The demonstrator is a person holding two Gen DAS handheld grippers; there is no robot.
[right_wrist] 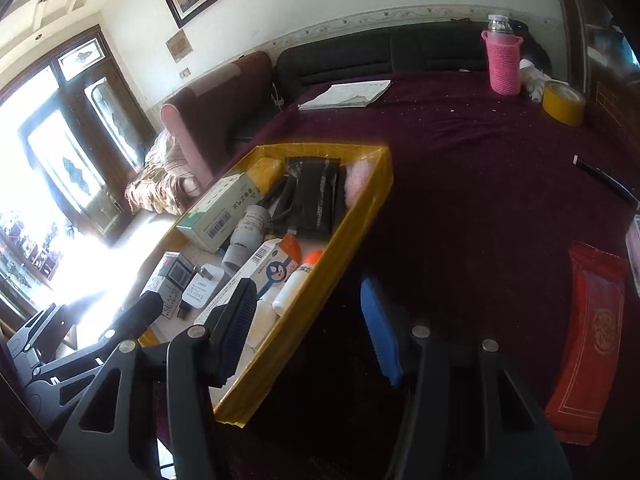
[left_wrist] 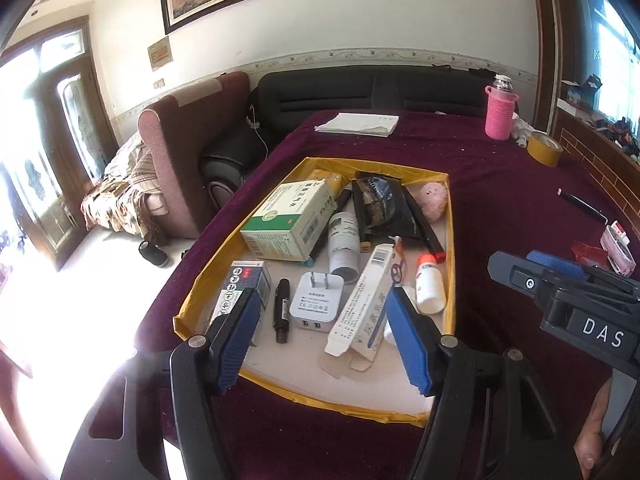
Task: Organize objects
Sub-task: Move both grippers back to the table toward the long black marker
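Both grippers [left_wrist: 324, 340] [right_wrist: 308, 328] open – 1 tray [left_wrist: 451, 240], 2 bottles [left_wrist: 430, 288].

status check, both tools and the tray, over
Left tool open, empty, over the tray. Right tool open, empty, astride the tray's near wall. Red packet and pen loose on the cloth. Nothing blocking.
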